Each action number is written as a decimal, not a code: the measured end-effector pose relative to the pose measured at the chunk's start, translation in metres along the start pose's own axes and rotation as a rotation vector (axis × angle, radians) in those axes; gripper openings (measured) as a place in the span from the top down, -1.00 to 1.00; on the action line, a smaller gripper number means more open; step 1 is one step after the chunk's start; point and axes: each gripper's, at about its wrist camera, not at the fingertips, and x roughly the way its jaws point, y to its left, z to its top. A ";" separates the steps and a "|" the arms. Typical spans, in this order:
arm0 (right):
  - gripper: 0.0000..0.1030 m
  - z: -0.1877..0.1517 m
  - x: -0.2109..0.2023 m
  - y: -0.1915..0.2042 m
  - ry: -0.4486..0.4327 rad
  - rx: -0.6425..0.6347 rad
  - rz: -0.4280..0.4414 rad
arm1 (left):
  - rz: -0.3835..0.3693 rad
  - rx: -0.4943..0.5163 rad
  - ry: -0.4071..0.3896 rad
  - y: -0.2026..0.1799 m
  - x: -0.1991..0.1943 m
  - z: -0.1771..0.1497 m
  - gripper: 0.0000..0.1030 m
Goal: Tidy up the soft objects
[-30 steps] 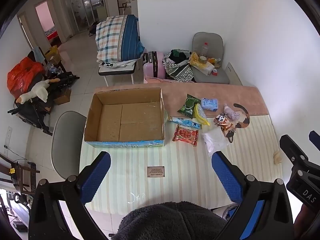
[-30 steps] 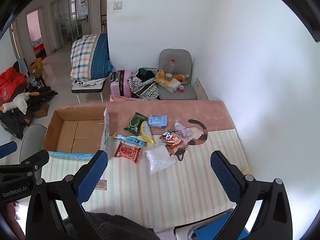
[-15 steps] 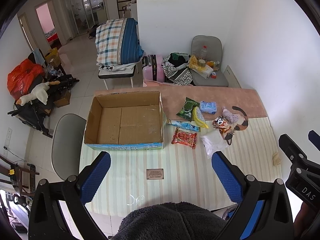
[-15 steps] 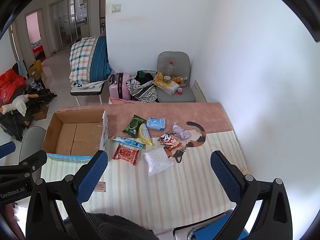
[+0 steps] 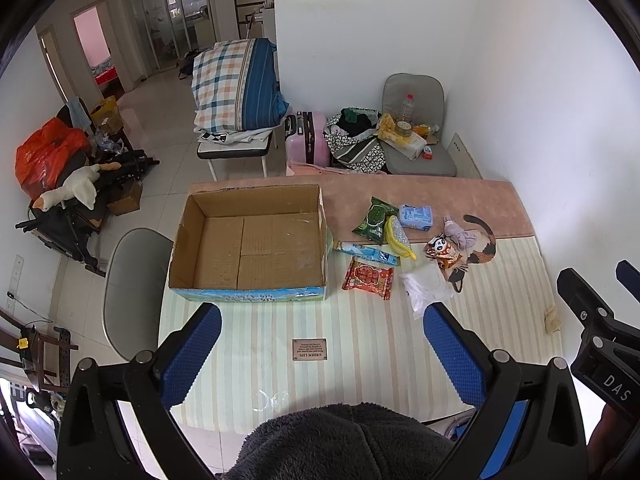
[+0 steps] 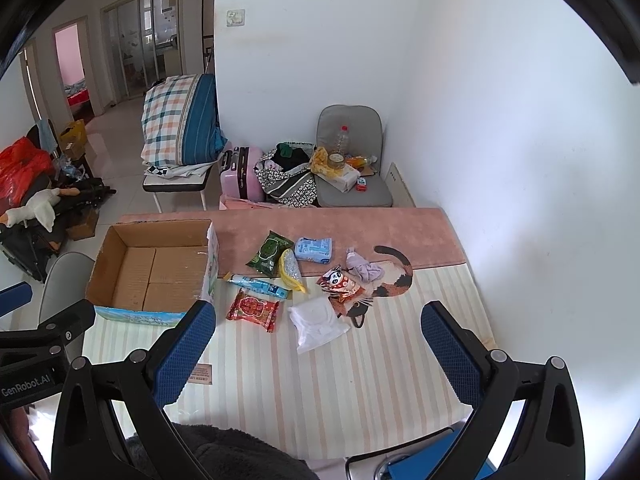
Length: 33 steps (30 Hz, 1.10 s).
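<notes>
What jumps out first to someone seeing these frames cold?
The open cardboard box, with nothing in it, on the table's left half. Right of it lies a loose cluster of soft packets, the red snack packet and white pouch nearest. Both the left gripper and right gripper are open, over the near striped mat.

Daylight is falling on white walls (image 6: 500, 120) and a pale tiled floor (image 5: 160, 152). A grey chair (image 5: 416, 120) is sitting in the corner; glass doors (image 5: 172, 24) are standing beyond.
</notes>
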 end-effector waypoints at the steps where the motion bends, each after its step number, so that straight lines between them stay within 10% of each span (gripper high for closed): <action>1: -1.00 0.000 0.000 0.000 0.001 0.001 0.003 | 0.001 -0.001 -0.001 0.000 0.000 0.000 -1.00; 33: -1.00 0.005 -0.010 -0.007 -0.025 0.008 -0.002 | -0.010 0.010 -0.018 0.002 -0.005 0.005 -1.00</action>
